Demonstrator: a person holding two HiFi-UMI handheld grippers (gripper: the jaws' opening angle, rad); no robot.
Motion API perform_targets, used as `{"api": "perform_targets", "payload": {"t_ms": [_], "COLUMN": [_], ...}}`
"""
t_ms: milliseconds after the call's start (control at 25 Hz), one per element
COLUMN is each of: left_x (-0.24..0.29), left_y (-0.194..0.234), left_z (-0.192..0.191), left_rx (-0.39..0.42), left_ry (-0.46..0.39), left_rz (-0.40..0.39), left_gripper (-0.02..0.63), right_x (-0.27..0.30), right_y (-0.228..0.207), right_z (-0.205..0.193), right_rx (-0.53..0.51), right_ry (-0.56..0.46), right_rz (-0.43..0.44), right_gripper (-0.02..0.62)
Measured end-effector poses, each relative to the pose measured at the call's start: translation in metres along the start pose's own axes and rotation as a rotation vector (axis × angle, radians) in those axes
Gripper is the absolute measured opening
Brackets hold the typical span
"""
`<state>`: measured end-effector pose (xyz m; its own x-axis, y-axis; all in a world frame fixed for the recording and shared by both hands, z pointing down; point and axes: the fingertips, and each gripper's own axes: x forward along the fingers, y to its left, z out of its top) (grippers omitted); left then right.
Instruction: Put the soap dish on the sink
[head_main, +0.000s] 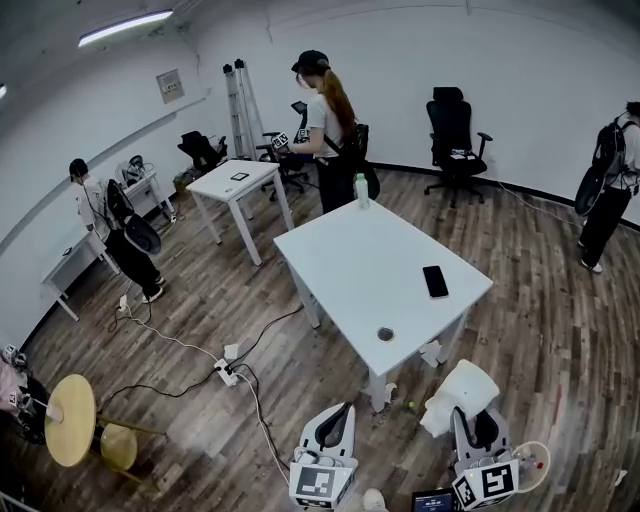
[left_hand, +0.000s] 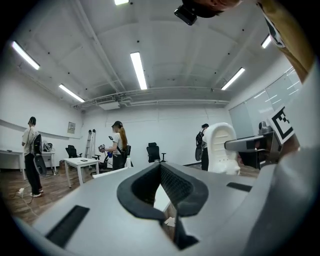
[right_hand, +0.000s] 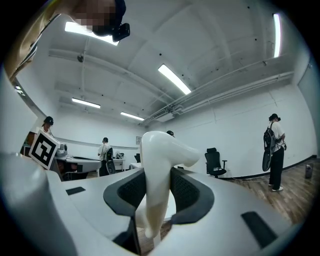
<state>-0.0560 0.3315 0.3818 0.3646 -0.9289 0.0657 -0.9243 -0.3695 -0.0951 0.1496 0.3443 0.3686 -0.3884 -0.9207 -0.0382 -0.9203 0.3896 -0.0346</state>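
The soap dish (head_main: 462, 390) is a white, curved plastic piece held upright between the pads of my right gripper (head_main: 470, 412) at the bottom right of the head view. The right gripper view shows the same soap dish (right_hand: 160, 165) clamped between the two black pads, with my right gripper (right_hand: 159, 190) shut on it. My left gripper (head_main: 345, 408) is beside it at the bottom centre, its jaws together and holding nothing. In the left gripper view my left gripper (left_hand: 161, 167) has its tips meeting, and the soap dish (left_hand: 220, 147) shows to its right. No sink is in view.
A white table (head_main: 340, 260) stands just ahead, with a black phone (head_main: 435, 281), a small round object (head_main: 385, 334) and a bottle (head_main: 361, 189) on it. A power strip (head_main: 228, 375) and cables lie on the floor to the left. Three people stand around the room, and a smaller table (head_main: 235, 182) and an office chair (head_main: 450, 135) stand farther back.
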Motion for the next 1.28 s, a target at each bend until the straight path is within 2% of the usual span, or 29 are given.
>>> {"api": "perform_targets", "payload": {"t_ms": [160,320,480,600,1000,1280], "left_x": [0.014,0.030,0.056,0.079,0.188,0.230], "left_y": [0.029,0.051,0.064,0.080,0.104,0.116], "left_z": [-0.001,-0.004,-0.010,-0.014,-0.012,-0.007], "left_rx": [-0.025,-0.038,-0.046,-0.040,-0.013,-0.017], "left_ry": [-0.011,0.025,-0.002,0.044,0.045,0.041], "left_rz": [0.026,0.054,0.055,0.073,0.077,0.109], "left_gripper": [0.006,0.006,0.006,0.006,0.006,0.006], "right_x": [0.026,0.048,0.079,0.109,0.211,0.257], "right_y": [0.006,0.002,-0.007,-0.014,-0.072,-0.099], "right_z": [0.003,-0.004,-0.010,-0.013,-0.014,-0.007], "right_rx": [-0.013,-0.004,-0.002,-0.003,0.012,0.028], "right_ry": [-0.011,0.006,0.019,0.018,0.010,-0.004], "right_rz": [0.005,0.000,0.012,0.032,0.058,0.077], "right_gripper": [0.140,0.141,0.140,0.140,0.140,0.141]}}
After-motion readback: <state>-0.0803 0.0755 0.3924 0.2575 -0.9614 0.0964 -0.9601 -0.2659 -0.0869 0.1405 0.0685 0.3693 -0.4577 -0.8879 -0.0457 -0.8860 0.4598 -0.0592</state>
